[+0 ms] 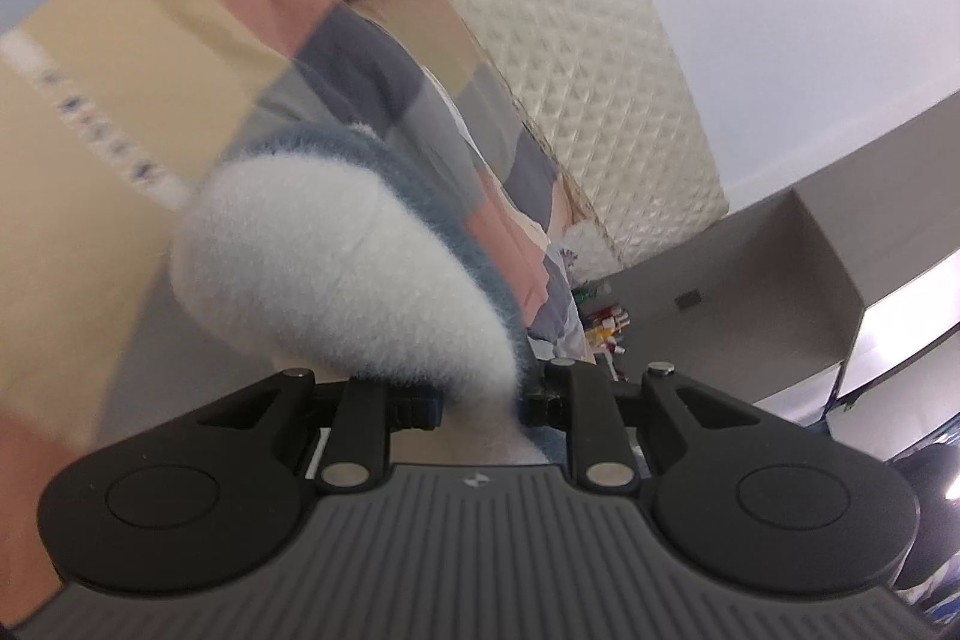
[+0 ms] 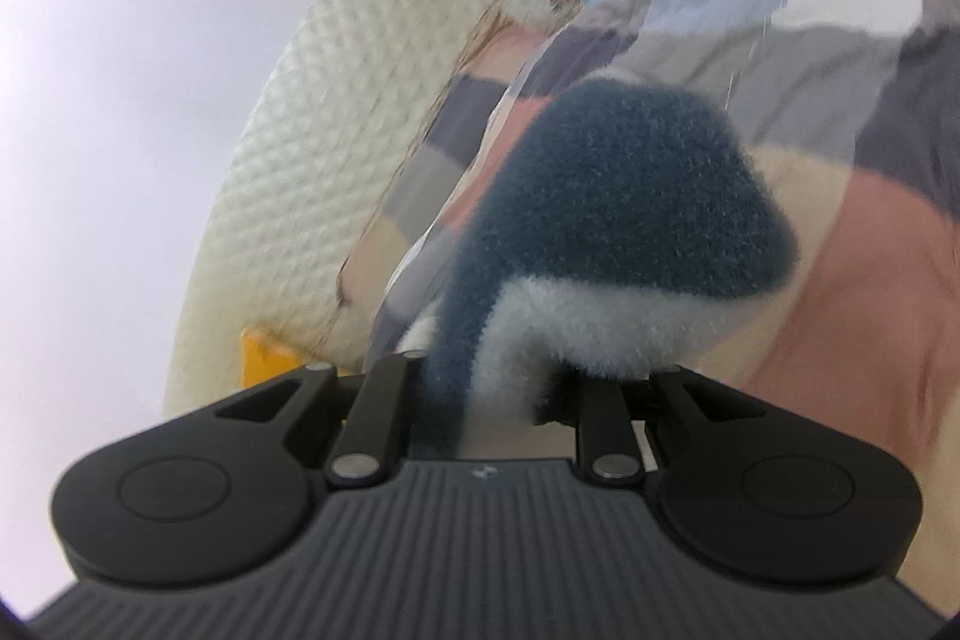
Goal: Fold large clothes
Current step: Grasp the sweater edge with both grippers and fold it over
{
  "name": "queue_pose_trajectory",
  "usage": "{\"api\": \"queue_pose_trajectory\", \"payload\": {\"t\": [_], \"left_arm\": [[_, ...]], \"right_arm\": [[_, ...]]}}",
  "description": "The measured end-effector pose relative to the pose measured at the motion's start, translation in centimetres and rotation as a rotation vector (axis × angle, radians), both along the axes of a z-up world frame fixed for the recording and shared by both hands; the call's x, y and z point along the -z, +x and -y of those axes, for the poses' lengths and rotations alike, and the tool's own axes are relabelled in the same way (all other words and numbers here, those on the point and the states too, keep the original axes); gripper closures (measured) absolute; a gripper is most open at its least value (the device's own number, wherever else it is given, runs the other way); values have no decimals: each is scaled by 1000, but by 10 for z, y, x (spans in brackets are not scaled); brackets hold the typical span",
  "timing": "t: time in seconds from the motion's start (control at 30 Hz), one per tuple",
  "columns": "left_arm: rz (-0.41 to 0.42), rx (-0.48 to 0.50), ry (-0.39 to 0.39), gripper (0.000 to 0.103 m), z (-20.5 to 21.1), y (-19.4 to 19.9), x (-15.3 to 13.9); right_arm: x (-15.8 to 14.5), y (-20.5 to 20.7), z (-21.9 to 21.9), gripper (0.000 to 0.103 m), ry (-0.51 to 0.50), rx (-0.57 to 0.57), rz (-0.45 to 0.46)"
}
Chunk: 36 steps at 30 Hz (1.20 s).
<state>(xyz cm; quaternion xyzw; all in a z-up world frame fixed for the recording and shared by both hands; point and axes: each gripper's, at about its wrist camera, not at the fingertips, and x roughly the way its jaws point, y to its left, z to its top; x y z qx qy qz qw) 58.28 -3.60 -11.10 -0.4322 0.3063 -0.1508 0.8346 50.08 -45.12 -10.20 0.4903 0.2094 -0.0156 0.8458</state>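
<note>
No legible text (print blurred).

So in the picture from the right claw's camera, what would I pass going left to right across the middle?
Plain white wall → cream quilted headboard → fuzzy blue and white garment bunched up out of the right claw → pink, grey and beige patchwork bedding.

left gripper (image 1: pixel 480 403) tilted, jaws pinched on fleece garment (image 1: pixel 336 268), right gripper (image 2: pixel 492 400) likewise clamped on it
</note>
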Motion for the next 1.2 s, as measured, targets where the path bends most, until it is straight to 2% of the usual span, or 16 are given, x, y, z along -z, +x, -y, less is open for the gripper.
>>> {"api": "queue_pose_trajectory", "payload": {"t": [0.2, 0.3, 0.4, 0.47, 0.57, 0.67, 0.77, 0.87, 1.2], "left_arm": [[43, 92, 26, 79, 53, 89, 8], [91, 184, 108, 79, 76, 131, 17], [142, 223, 171, 79, 87, 145, 41], [158, 237, 184, 79, 90, 143, 61], [137, 274, 187, 79, 82, 136, 97], [144, 326, 215, 79, 72, 119, 119], [160, 323, 237, 79, 63, 99, 127], [139, 301, 210, 79, 51, 78, 136], [74, 368, 275, 77, 36, 36, 168]], "right_arm": [[7, 48, 36, 81, -67, 72, 66], [25, 62, 47, 81, -137, 93, 97], [54, 65, 53, 81, -158, 89, 102], [76, 64, 55, 81, -179, 77, 96], [108, 49, 55, 81, -164, 57, 63], [125, 31, 49, 81, -166, 36, 59], [126, 15, 42, 81, -187, 9, 89], [130, 0, 37, 81, -173, -8, 94], [181, -38, 28, 81, -92, -4, 27]]}}
